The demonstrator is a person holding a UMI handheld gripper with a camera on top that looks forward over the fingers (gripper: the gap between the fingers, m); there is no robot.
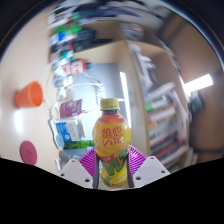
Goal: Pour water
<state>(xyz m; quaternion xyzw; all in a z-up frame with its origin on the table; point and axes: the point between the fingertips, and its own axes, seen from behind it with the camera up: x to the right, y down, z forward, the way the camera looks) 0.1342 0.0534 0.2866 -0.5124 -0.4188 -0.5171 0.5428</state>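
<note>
The tool [112,168] is clenched on the bottle [112,140], both pads [89,160] pressing its lower body, lifted near the camera. It looks nearly full, so probably heavy, with a slick label; gripping lower-middle suits. An orange cup [29,95] sits far left.

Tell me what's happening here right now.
A handheld gripper holds a yellow drink bottle with an orange cap, upright between its two purple-padded fingers, which look closed on it. The bottle appears lifted in front of cluttered shelves. An orange cup sits off to one side. Nothing is being poured yet.
</note>
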